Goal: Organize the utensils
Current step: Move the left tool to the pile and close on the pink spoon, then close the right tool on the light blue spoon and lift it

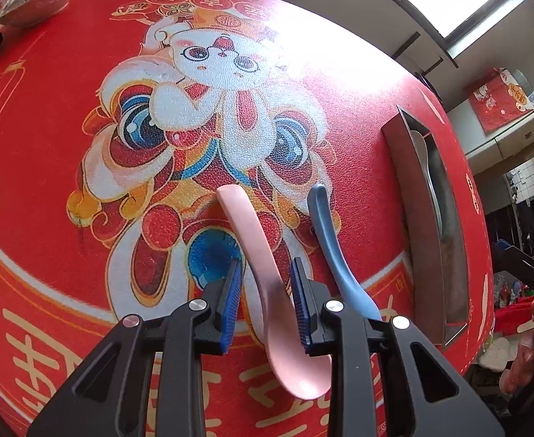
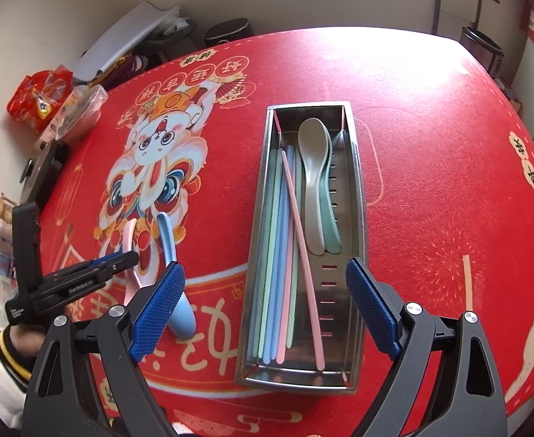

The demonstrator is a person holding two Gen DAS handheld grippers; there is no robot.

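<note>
A pink spoon (image 1: pixel 263 276) lies on the red tablecloth between the fingers of my left gripper (image 1: pixel 267 284). The jaws stand open on either side of its handle, near it but not closed on it. A blue spoon (image 1: pixel 334 247) lies just to its right. Both also show in the right wrist view, the pink spoon (image 2: pixel 130 251) and the blue spoon (image 2: pixel 174 276). A steel utensil tray (image 2: pixel 359 196) holds several pastel chopsticks (image 2: pixel 285 255), a grey spoon (image 2: pixel 312 182) and a green spoon (image 2: pixel 330 218). My right gripper (image 2: pixel 267 309) hovers wide open and empty above the tray's near end.
The steel tray also shows at the right in the left wrist view (image 1: pixel 401 189). Snack bags (image 2: pixel 41 98) and clutter sit at the table's far left edge. A cushion (image 2: pixel 128 36) and a bin (image 2: pixel 226 32) stand beyond the table.
</note>
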